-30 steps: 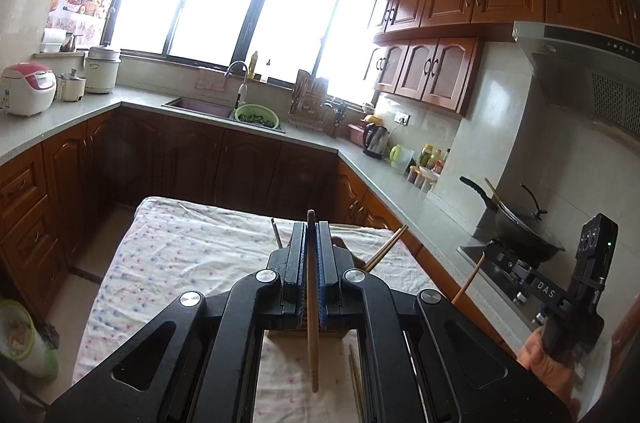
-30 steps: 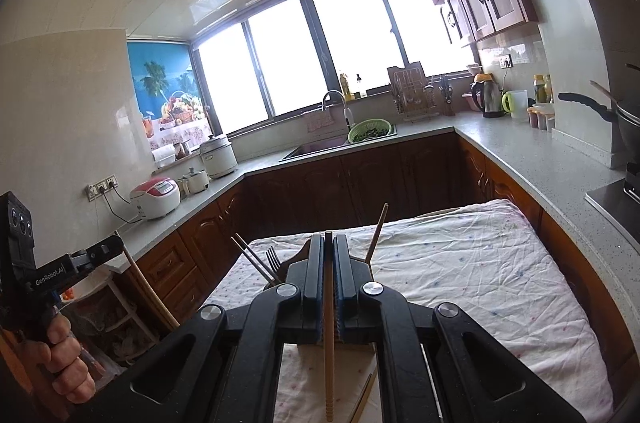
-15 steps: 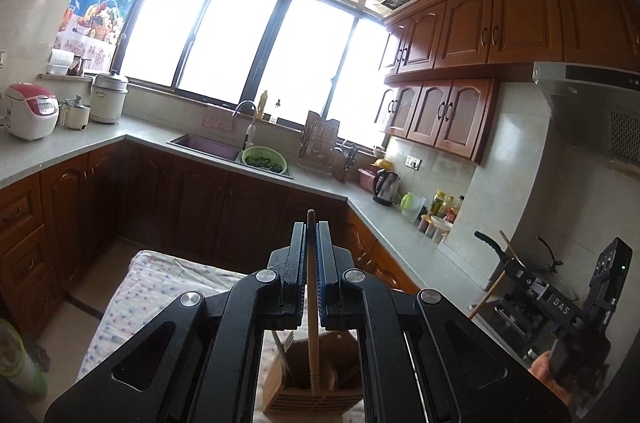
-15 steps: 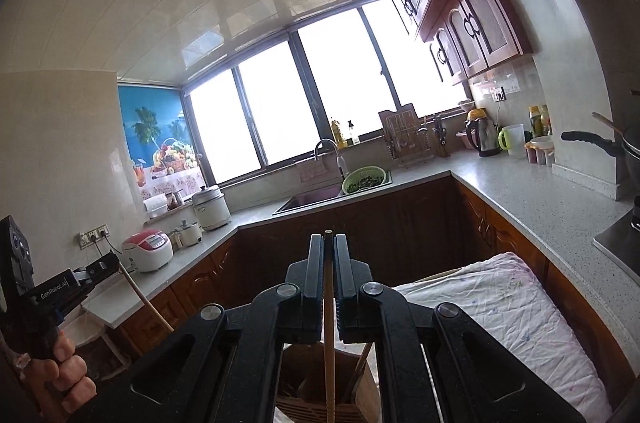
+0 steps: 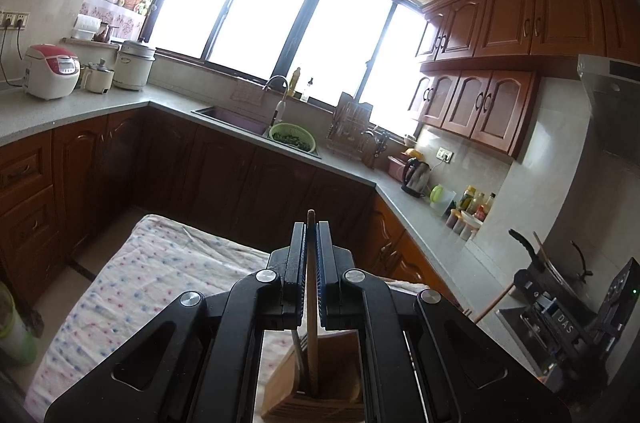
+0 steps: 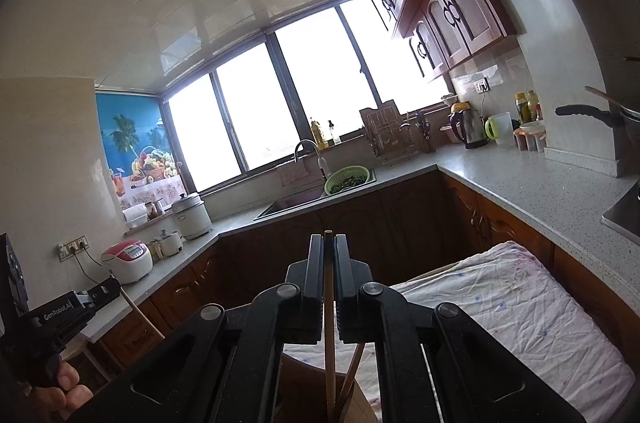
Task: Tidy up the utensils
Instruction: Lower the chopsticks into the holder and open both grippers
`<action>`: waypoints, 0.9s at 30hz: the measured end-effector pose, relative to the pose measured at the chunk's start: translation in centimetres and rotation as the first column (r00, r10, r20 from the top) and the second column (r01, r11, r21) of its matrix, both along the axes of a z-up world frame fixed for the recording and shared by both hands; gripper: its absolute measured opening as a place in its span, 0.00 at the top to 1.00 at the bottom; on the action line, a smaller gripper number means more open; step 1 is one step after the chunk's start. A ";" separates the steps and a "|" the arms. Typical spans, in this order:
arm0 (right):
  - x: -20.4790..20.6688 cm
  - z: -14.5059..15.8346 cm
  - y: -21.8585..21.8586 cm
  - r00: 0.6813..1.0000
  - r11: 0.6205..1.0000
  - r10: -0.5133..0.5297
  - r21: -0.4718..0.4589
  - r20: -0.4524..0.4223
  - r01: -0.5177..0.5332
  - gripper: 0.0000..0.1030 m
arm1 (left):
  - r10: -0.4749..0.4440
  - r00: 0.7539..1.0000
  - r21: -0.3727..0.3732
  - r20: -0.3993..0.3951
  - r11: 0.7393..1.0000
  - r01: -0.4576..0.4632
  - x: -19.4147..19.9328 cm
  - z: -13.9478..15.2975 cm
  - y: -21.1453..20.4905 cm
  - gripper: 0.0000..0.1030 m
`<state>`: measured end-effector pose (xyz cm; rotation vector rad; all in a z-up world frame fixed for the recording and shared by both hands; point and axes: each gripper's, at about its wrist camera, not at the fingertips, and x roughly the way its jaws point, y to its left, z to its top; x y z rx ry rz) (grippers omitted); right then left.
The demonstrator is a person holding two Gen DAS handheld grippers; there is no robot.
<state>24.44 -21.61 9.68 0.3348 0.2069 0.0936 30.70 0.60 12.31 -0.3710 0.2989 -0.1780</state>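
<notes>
My left gripper [image 5: 311,228] is shut on a wooden chopstick [image 5: 311,303] that hangs upright between its pads. The stick's lower end reaches into a wooden utensil holder [image 5: 340,399] just below, where a fork [image 5: 297,343] stands too. My right gripper [image 6: 329,240] is shut on a second chopstick [image 6: 329,335], whose tip dips into the same holder [image 6: 360,407] beside another leaning stick [image 6: 354,367]. Each view shows the other gripper at its edge: the right one [image 5: 560,319] and the left one [image 6: 100,297], held by a hand [image 6: 68,389].
The holder stands on a table under a dotted cloth [image 5: 140,283] [image 6: 520,307]. Wooden cabinets and a grey counter [image 5: 416,207] run around it, with a sink and green colander [image 5: 292,137], a kettle [image 5: 416,177], a rice cooker [image 5: 50,71] and a wok [image 5: 552,263] on the stove.
Both grippers have moved forward with their chopsticks until the holder lies right under the fingers. The stick ends, earlier over the cloth, now reach into the holder. Both grips are unchanged.
</notes>
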 end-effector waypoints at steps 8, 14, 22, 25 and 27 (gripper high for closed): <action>1.1 -3.5 0.4 0.996 1.000 0.004 0.011 -0.088 -0.003 0.96 | -0.013 0.994 0.021 -0.107 1.000 0.016 2.0 -4.6 -1.4 0.97; 1.7 -5.0 0.6 0.990 1.000 0.009 0.009 -0.141 -0.007 0.96 | -0.027 0.993 0.048 -0.113 0.998 0.033 1.9 -5.4 -2.0 0.97; 1.9 -4.8 0.5 0.987 1.000 0.009 0.003 -0.159 -0.009 0.96 | -0.039 0.992 0.057 -0.121 0.997 0.046 2.1 -5.5 -2.2 0.97; 2.0 -4.7 0.5 0.986 1.000 0.012 0.003 -0.167 -0.011 0.95 | -0.042 0.991 0.065 -0.125 0.997 0.050 2.1 -5.5 -2.4 0.97; 2.0 -4.7 0.5 0.985 1.000 0.016 0.005 -0.172 -0.015 0.95 | -0.042 0.991 0.070 -0.126 0.996 0.051 2.1 -5.4 -2.4 0.96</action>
